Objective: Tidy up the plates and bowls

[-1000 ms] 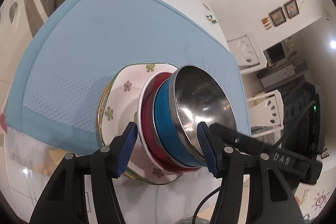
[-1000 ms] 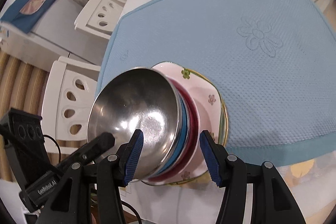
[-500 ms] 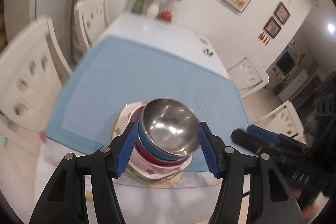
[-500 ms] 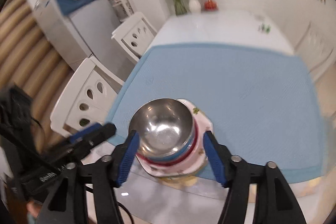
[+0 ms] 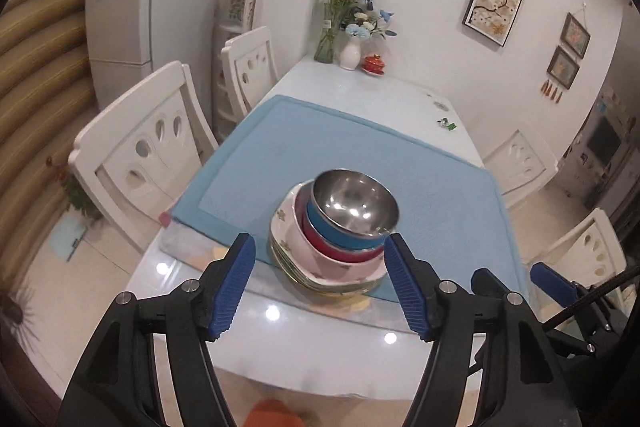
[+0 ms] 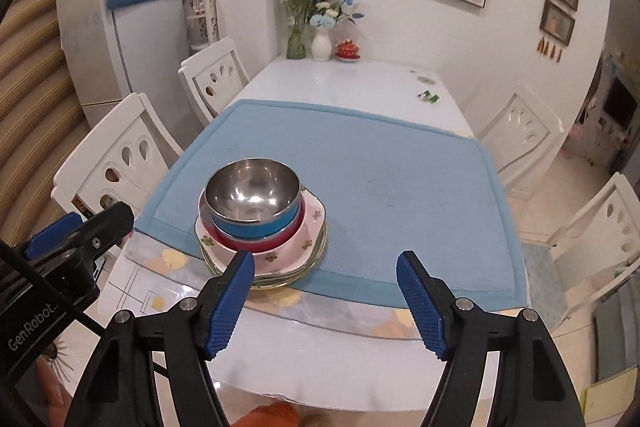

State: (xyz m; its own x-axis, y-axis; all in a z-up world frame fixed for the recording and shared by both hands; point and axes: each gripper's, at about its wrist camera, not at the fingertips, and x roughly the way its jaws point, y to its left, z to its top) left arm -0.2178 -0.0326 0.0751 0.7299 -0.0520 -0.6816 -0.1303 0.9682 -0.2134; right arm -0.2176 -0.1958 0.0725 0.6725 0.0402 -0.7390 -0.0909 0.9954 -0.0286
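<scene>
1. Left claw (image 5: 316, 283): jaws apart, empty, short of the stack.
2. Stack: steel bowl (image 5: 354, 205) nested atop blue, red bowls on floral plates (image 5: 320, 267), at blue mat's (image 5: 360, 151) near edge.
3. Right claw (image 6: 326, 301): apart, empty.
4. Risk: a nudge could topple the stack off the counter (image 6: 340, 83).

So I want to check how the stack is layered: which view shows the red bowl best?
The right wrist view: the red bowl shows as a wide band under the blue bowl, unobstructed. In the left wrist view it appears only as a narrower crescent beneath the blue bowl.
</scene>
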